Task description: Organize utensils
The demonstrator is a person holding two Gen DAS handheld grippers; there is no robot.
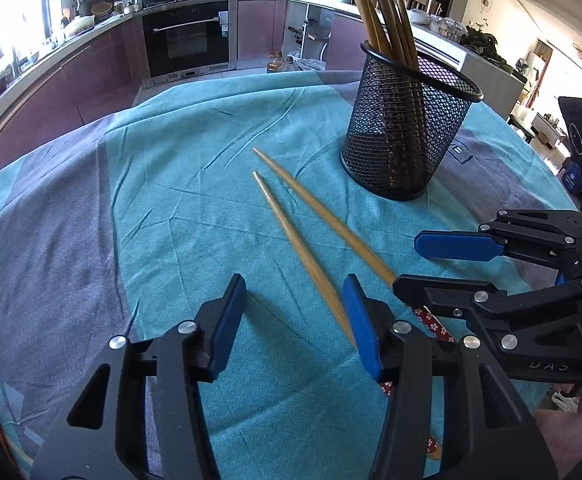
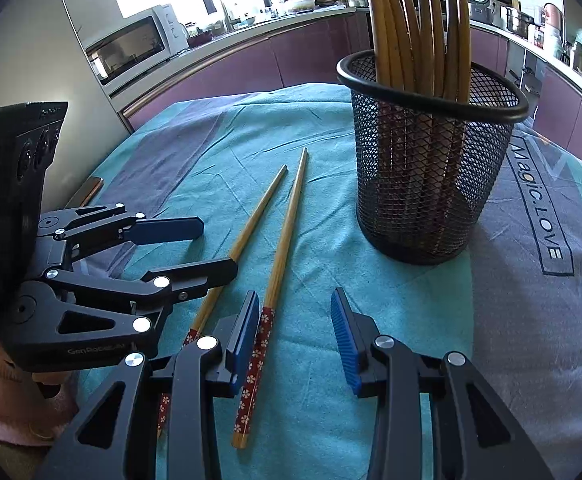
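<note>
Two loose chopsticks lie side by side on the teal cloth (image 2: 315, 360) covering the worktop, just in front of the black mesh holder (image 2: 431, 168), which serves here as the landmark. The holder stands upright and already carries a bundle of chopsticks (image 2: 415, 20) — presumably the destination for the remaining pair. Both loose sticks point their thin tips toward the holder and their red flower-patterned handle ends away from it, toward the tools.

The left tool (image 1: 295, 312) has its jaws apart; the near chopstick (image 1: 291, 232) runs toward its right-hand pad and passes behind it, so contact cannot be confirmed. The right tool (image 2: 295, 332) also stands apart, the patterned handle of the other chopstick (image 2: 285, 240) lying just beside its left-hand pad, unclamped. Neither stick is lifted.

Each tool appears to be aligned on one handle end — the thicker part, likely easier to pinch — so that the tips may enter the holder last or first as the wrist allows.
</note>
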